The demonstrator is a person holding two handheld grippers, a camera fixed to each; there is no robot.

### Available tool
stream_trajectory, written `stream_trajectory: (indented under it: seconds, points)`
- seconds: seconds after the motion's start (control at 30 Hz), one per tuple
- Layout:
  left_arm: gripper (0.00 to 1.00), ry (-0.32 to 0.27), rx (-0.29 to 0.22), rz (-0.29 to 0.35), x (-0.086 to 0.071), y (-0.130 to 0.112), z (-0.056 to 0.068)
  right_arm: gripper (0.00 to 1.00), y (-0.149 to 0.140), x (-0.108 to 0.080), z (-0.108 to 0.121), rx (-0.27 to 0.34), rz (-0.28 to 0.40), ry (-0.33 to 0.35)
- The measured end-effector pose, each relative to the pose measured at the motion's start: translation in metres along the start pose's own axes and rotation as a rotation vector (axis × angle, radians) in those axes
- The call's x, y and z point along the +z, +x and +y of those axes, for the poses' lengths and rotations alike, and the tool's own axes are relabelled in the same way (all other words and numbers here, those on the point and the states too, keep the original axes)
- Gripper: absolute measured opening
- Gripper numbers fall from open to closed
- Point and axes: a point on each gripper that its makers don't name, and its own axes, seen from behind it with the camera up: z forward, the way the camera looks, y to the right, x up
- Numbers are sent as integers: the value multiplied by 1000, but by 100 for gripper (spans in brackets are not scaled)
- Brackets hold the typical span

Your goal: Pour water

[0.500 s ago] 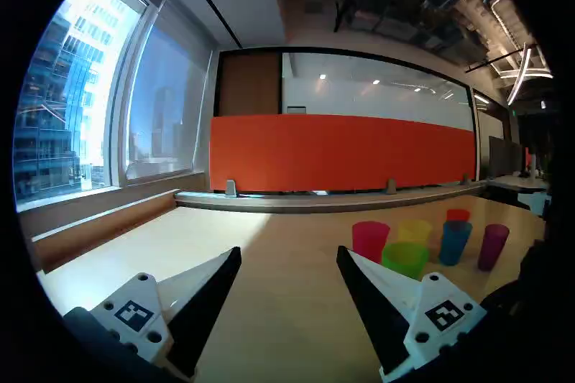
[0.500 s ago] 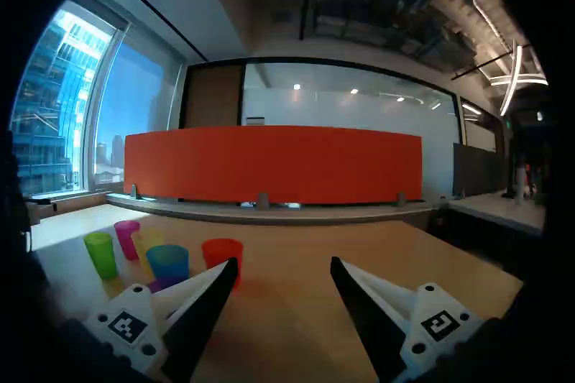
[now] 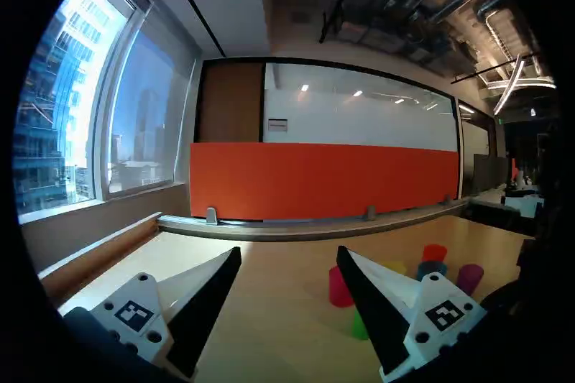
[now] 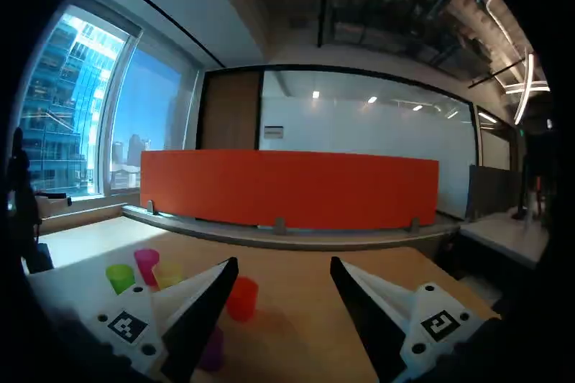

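**Left tool** (image 3: pixel 288 249): fingers spread wide, nothing held.

**Right tool** (image 4: pixel 283 261): likewise wide apart, empty.

**Stock on the wooden surface** (image 3: pixel 287 311): pink cup (image 3: pixel 339 287), green cup (image 3: pixel 359 325) and purple cup (image 3: pixel 469 277), clustered ahead-right of the left tool. 1 red cup (image 4: pixel 242 298) stands just beyond the right tool's left finger.

**Handling (judged):** plastic, light, thin-walled, smooth, so easily tipped or crushed. Grip at mid-wall, gently. Whether any cup holds water cannot be told.
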Motion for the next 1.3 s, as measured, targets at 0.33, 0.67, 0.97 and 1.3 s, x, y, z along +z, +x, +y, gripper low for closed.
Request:
stream_trajectory:
  seconds: [0.33, 0.67, 0.97, 1.3]
  points:
    - [99, -61, 37, -5, 7, 62, 10, 100, 58, 3, 0, 6, -22, 43]
    - [99, -137, 23, -29, 10, 96, 21, 100, 94, 2, -9, 54, -17, 114]
    - [99, -297, 5, -92, 5, 94, 51, 99, 104, -5, -24, 57, -20, 239]
    - [99, -485, -10, -101, -8, 101, 88, 99, 108, -25, -69, 36, -48, 461]
